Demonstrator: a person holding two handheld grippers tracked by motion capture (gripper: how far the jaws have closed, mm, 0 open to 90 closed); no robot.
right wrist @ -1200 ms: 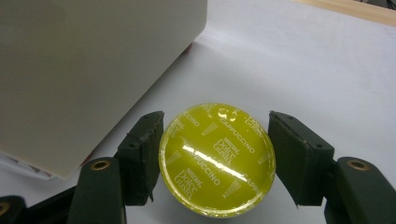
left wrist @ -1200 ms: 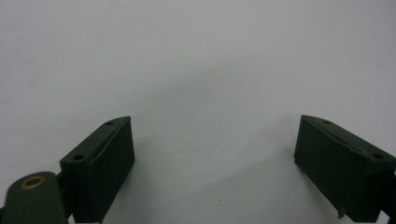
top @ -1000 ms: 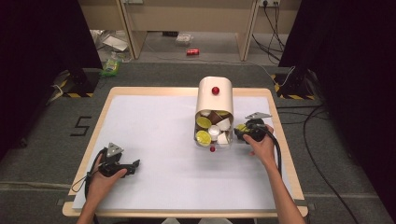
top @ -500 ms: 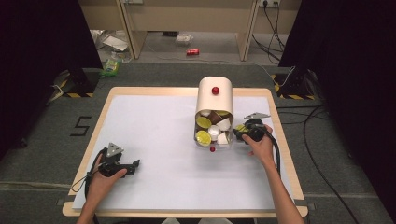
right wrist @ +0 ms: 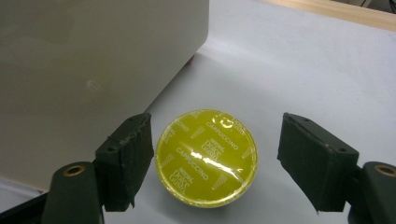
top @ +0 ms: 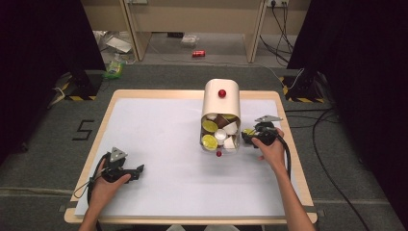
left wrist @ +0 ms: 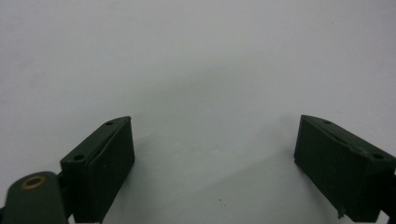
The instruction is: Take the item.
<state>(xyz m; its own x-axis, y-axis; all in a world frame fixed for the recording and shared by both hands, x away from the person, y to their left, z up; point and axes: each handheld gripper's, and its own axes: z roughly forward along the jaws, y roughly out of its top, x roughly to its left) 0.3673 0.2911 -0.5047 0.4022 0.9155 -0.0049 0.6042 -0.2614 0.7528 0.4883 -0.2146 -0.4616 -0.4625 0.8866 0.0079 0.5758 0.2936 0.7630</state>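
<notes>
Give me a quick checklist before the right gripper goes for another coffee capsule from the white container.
1. Right gripper let go: ok. Its jaws have just been opening; the yellow-lidded round coffee capsule lies between them, clear of the right pad, the left pad close beside it.
2. Capsule settled: ok, lid up on the white table cover, outside the white rounded container.
3. Container steady: ok, lying on its side with its open mouth toward the person.
4. Capsules left inside: ok, several yellow, white and brown ones show at the mouth.
5. Left gripper out of the way: ok, open over bare cover.
</notes>
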